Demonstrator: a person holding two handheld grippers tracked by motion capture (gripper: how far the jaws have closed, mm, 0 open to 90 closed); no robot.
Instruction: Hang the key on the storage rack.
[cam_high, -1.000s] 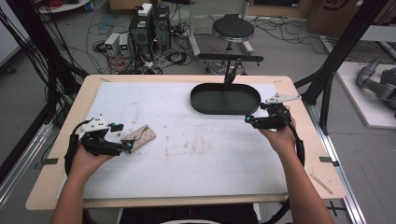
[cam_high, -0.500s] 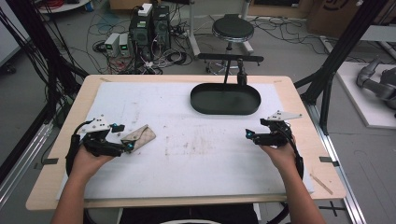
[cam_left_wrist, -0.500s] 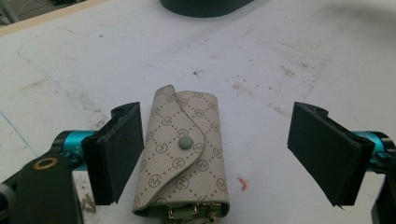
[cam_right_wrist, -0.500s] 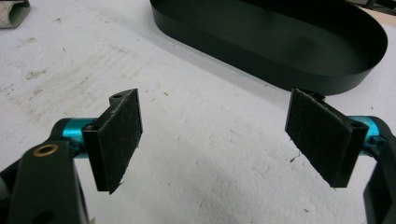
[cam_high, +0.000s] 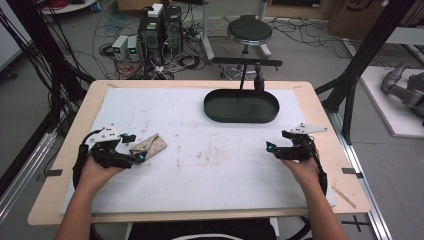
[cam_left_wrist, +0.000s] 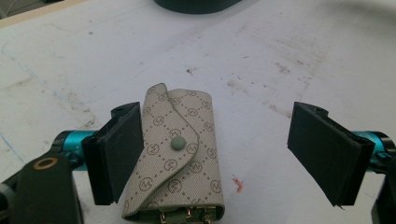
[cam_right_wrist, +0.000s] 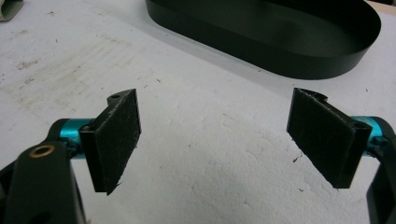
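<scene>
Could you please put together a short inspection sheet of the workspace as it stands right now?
Surface: white foam mat, stained and scuffed, on a pale wooden table.
Job's things: beige patterned fabric key pouch with a snap button lying flat; empty black oval metal tray at the far side.
Clutter: nothing seen on the mat.
Tongs: left tongs open, straddling the pouch, one pad beside its edge; right tongs open over bare mat.
Cables: a black cable loops from the left tongs; tangled floor cables beyond the table.
Surroundings: black round stool, computer boxes, black frame struts.
</scene>
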